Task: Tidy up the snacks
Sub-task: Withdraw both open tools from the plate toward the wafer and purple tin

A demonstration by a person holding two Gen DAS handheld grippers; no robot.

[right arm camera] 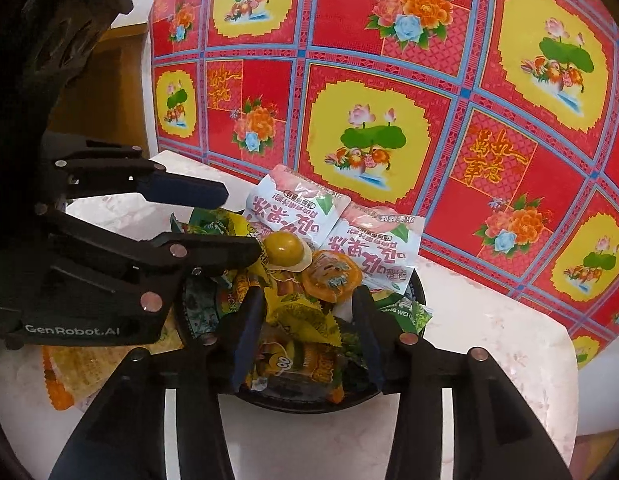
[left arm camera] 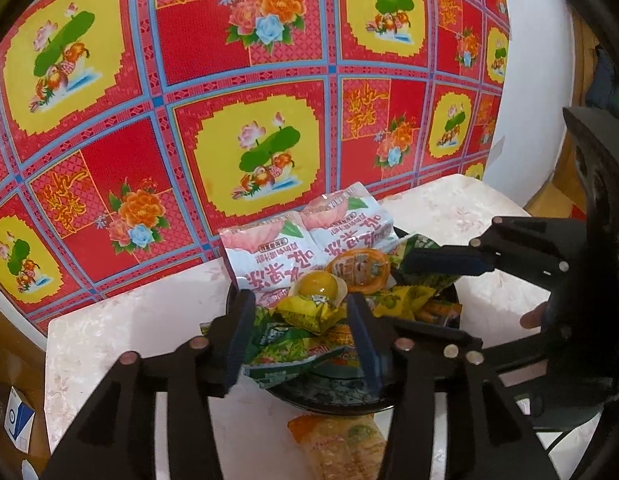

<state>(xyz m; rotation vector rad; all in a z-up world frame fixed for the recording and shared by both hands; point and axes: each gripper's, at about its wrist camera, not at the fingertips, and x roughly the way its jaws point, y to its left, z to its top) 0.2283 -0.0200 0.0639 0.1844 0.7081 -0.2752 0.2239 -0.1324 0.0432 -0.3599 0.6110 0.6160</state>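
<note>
Jaws of both the left gripper [left arm camera: 301,316] and right gripper [right arm camera: 309,320] stand part open, empty, over the bowl [right arm camera: 309,402] heaped with snacks [right arm camera: 305,308]; lift clear gently, then fetch the packet [left arm camera: 341,446] lying just beside the bowl.

A pale marbled table [left arm camera: 109,340] stood against a red patterned cloth [left arm camera: 181,92]. Directly on it, near the middle, sat a dark round bowl [right arm camera: 293,404] heaped with snack packets. Just beside the bowl, on its near side in the left wrist view, an orange-edged cracker packet [left arm camera: 341,444] lay flat on the tabletop.
</note>
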